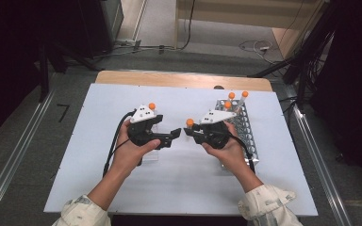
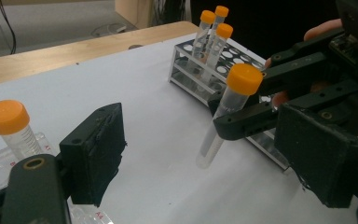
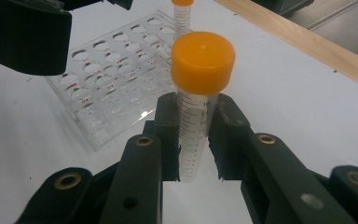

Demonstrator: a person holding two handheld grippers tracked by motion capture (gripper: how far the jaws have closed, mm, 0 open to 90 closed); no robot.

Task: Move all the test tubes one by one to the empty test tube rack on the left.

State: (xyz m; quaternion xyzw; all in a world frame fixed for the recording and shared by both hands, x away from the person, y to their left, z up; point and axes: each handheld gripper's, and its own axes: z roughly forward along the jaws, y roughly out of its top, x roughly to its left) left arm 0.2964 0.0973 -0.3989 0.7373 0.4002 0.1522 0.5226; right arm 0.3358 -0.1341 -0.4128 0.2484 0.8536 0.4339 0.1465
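Observation:
My right gripper (image 3: 192,140) is shut on a clear tube with an orange cap (image 3: 200,88) and holds it upright above the white mat. In the high view this tube (image 1: 190,123) hangs at the table's middle, with the right gripper (image 1: 188,132) just beneath its cap. My left gripper (image 1: 173,135) faces it from the left, a short gap away. In the left gripper view the held tube (image 2: 228,107) stands ahead, between my left gripper's (image 2: 205,149) wide-open pads, and neither pad touches it.
A metal rack (image 1: 245,129) at the right holds three orange-capped tubes (image 1: 231,96). A clear plastic rack (image 3: 116,88) lies under the left hand and carries one capped tube (image 1: 152,106). The white mat (image 1: 184,179) covers the table, with a wooden edge behind it.

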